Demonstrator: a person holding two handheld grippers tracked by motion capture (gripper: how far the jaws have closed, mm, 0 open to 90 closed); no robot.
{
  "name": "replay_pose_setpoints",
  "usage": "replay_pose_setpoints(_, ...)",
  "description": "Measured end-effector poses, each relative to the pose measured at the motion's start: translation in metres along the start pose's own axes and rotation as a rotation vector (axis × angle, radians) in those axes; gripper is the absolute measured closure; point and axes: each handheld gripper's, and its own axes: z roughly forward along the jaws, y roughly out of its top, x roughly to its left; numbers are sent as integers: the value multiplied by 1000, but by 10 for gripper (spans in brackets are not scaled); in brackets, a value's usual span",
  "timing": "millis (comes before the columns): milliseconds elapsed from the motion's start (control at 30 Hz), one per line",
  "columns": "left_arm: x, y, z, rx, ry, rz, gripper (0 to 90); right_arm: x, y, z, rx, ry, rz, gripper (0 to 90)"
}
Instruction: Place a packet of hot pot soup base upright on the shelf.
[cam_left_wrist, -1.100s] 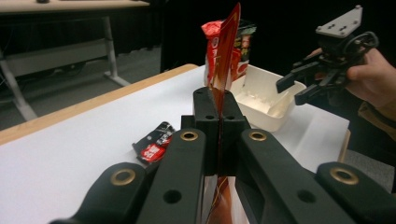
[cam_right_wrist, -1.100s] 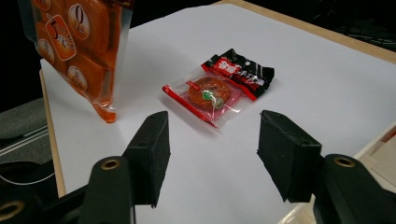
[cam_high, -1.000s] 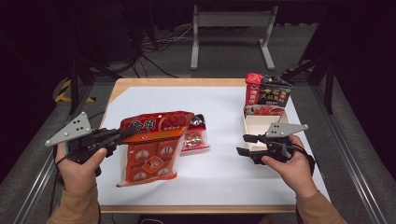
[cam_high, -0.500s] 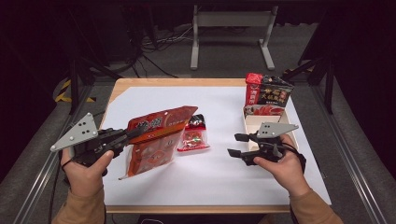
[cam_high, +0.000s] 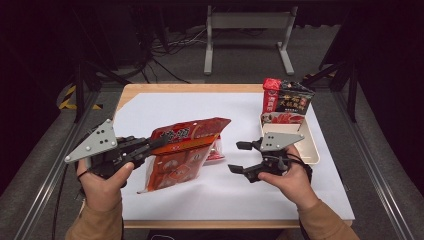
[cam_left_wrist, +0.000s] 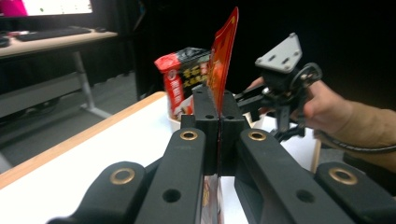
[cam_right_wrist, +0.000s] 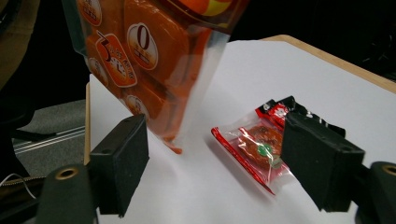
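One large orange bag (cam_high: 182, 150), perhaps two small packets (cam_right_wrist: 261, 144), one tray (cam_high: 312, 145).

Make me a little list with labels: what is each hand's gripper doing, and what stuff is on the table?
left gripper: shut on the orange bag, lifting it
right gripper: fingers have just been opening, nothing between them
small packet: lying on the white table
tray: at the right, holds a red-black pack standing up
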Motion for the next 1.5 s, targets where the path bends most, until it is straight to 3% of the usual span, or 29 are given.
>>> replay_pose_setpoints(600,-8,3,33,8,-98,5,900,0,-7,33,-40,80,-31,203)
replay_pose_setpoints(933,-15,6,47,4,-146,7,900,4,-13,46,-72,149,-116,194)
replay_pose_setpoints(1000,-16,6,48,6,-149,8,900,4,-14,47,-71,145,-128,188)
replay_pose_setpoints(1333,-18,8,52,7,-164,4,900,-1,-22,53,-84,204,-122,178)
replay_pose_setpoints(1400,-17,8,51,0,-164,5,900,-1,-21,52,-99,219,-120,191)
replay_pose_setpoints(1500,-17,9,50,-2,-161,11,900,-1,-19,49,-111,232,-121,299)
